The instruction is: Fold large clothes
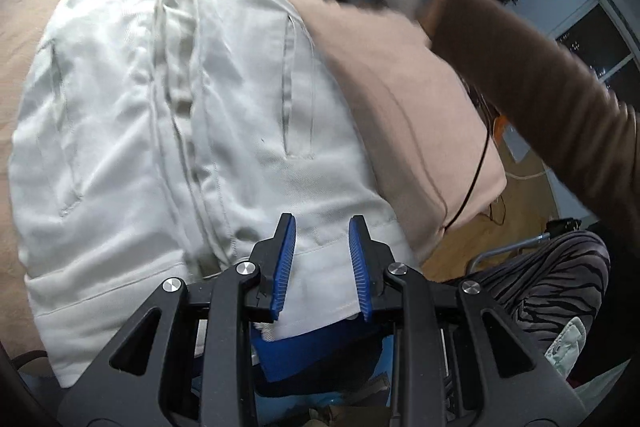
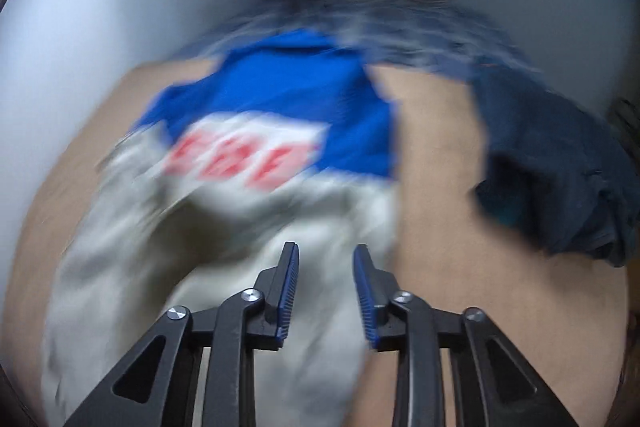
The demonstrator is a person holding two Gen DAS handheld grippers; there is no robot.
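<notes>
Left wrist view: the jacket (image 1: 168,115) is laid flat along the bed (image 1: 24,39), front up, hem at the near edge. The left gripper (image 1: 322,267) is spread over the hem, nothing pinched.

Right wrist view, blurry: the right gripper (image 2: 326,291) is parted above the jacket (image 2: 192,227), nothing gripped. Folding looks barely started.

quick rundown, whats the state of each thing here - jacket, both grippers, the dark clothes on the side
jacket: spread flat on the tan surface, zip front up, its hem between the left pads, not yet folded
left gripper: jaws apart, pads either side of the hem, no pinch visible
right gripper: jaws apart, nothing between the pads, above the jacket; view blurred
dark blue garment: crumpled in a heap beside the jacket
</notes>
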